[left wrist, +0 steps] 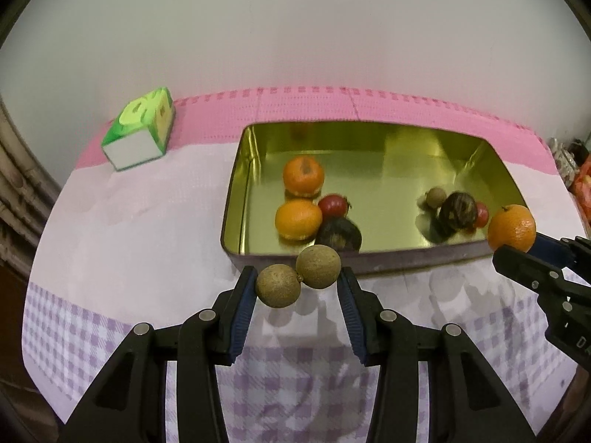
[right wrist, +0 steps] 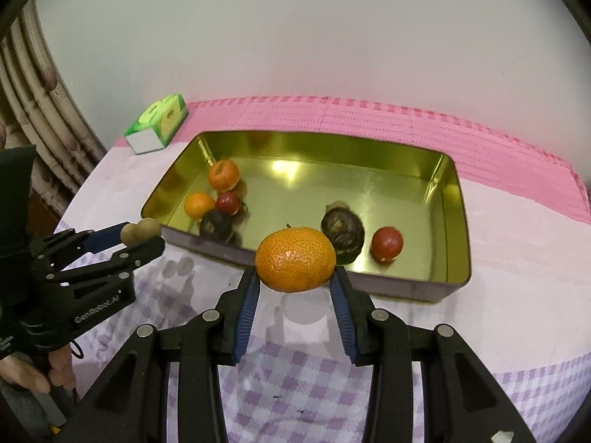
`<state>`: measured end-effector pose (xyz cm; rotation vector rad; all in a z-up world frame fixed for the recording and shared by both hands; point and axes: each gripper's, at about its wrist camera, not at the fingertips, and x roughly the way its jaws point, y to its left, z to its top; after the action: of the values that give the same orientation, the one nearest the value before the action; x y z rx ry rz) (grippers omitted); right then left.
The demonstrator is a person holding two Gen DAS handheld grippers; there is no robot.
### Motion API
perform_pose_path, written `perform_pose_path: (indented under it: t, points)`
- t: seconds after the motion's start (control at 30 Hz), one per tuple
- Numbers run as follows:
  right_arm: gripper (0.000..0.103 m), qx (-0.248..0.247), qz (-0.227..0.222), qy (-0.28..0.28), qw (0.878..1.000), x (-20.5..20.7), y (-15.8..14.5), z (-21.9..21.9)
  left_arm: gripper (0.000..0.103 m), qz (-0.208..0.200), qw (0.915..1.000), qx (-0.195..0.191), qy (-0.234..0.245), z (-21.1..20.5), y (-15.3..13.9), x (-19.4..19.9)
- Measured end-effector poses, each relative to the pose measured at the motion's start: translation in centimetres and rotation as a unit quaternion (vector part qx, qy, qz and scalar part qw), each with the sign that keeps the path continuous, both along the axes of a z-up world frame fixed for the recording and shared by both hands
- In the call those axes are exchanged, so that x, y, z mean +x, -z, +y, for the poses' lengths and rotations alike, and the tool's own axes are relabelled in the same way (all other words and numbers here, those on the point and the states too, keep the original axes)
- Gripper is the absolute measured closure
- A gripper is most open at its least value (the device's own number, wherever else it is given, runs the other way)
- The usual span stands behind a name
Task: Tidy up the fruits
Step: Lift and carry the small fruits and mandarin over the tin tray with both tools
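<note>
Between the left gripper [left wrist: 298, 283] pads, 2 joined round brown longans [left wrist: 298, 280] are hanging clamped before the gold rectangular metal tin [left wrist: 236, 181], while the right gripper [right wrist: 295, 277] is pinching 1 round orange mandarin [right wrist: 295, 259], both probably needing carrying over and releasing inside.

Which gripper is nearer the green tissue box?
Left. The left gripper, holding two brown fruits, is off the tin's left front, the green tissue box's side. The right gripper, holding an orange, is further right.
</note>
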<state>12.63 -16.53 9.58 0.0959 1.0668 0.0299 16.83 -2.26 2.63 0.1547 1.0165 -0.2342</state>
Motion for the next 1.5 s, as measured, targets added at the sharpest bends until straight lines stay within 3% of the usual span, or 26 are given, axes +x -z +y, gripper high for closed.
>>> perform_pose_path:
  t: [0.4, 1.17, 1.5]
  points:
    - [0.066, -0.013, -0.008, 0.030, 0.999, 1.9, -0.7, -3.6, 0.057, -0.015, 0.9999, -0.005, -0.005, -0.4, -1.4, 3.3]
    - [0.066, -0.023, 0.028, 0.052, 0.998, 5.0, 2.5, -7.0, 0.057, 0.020, 0.9997, -0.008, -0.011, -1.6, 0.9, 7.7]
    - [0.066, -0.019, 0.047, 0.035, 0.998, 5.5, 4.4, -5.9, 0.057, 0.040, 0.9992, -0.006, 0.005, -3.0, 2.2, 7.8]
